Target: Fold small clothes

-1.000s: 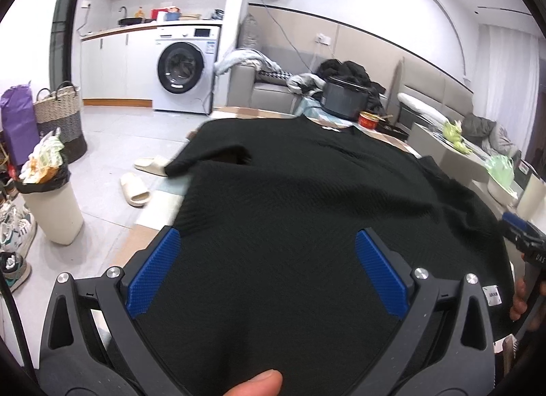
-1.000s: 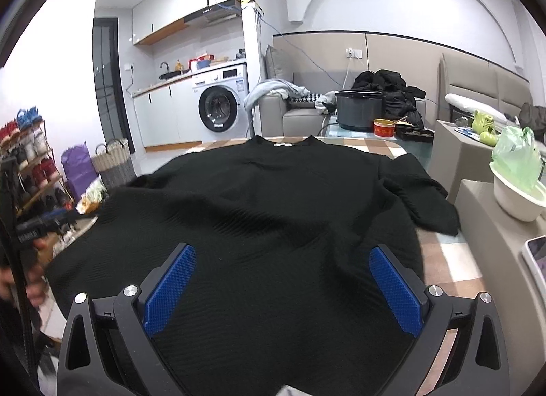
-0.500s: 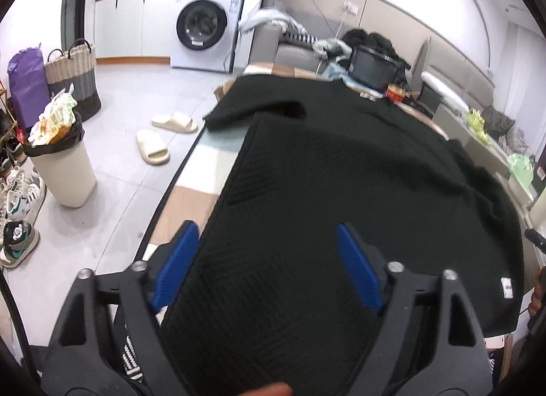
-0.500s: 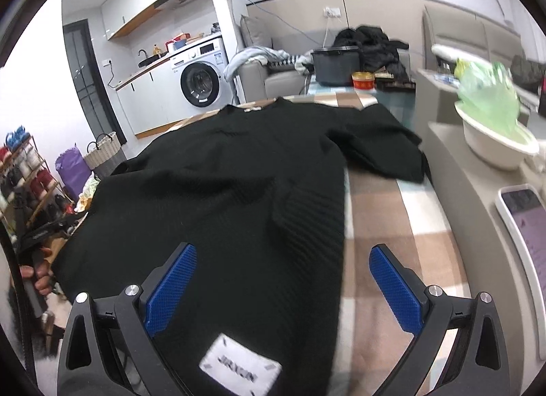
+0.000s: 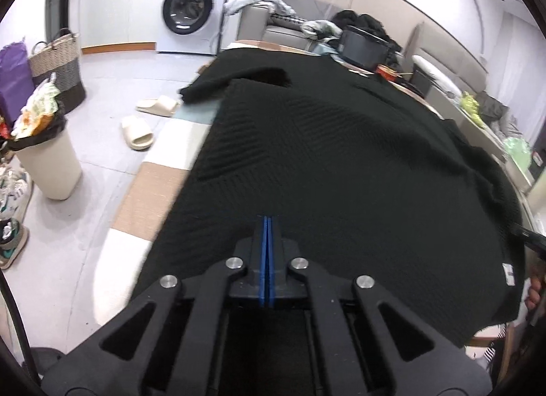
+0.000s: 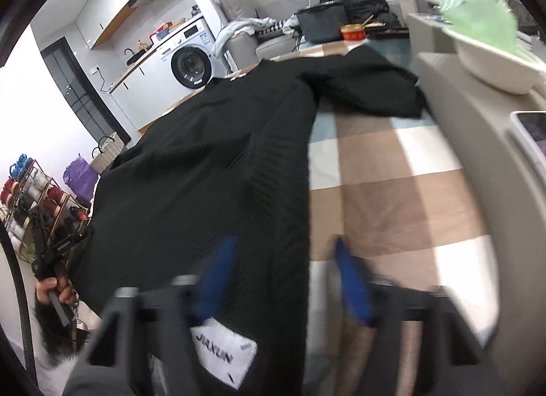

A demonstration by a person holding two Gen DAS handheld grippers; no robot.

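A black ribbed sweater (image 5: 341, 157) lies spread flat on a checked tablecloth (image 5: 160, 184); it also shows in the right wrist view (image 6: 218, 171), with a white label (image 6: 225, 355) at its near hem. My left gripper (image 5: 267, 225) is shut at the sweater's near left hem; whether cloth is between the pads is hidden. My right gripper (image 6: 283, 259) is blurred and partly open, its blue fingers (image 6: 351, 287) straddling the sweater's near right hem edge. One sleeve (image 6: 368, 89) lies out to the far right, the other (image 5: 232, 84) to the far left.
A white bin (image 5: 47, 160) and slippers (image 5: 136, 130) stand on the floor left of the table. A pot (image 5: 365, 48) and a red bowl (image 6: 353, 32) sit at the far end. A white basin with a green bag (image 6: 484, 55) and a phone (image 6: 532, 130) lie to the right.
Both grippers dropped to the sweater's near hem corners. The left jaws went from wide open to shut. The right jaws narrowed around the hem edge, still moving.
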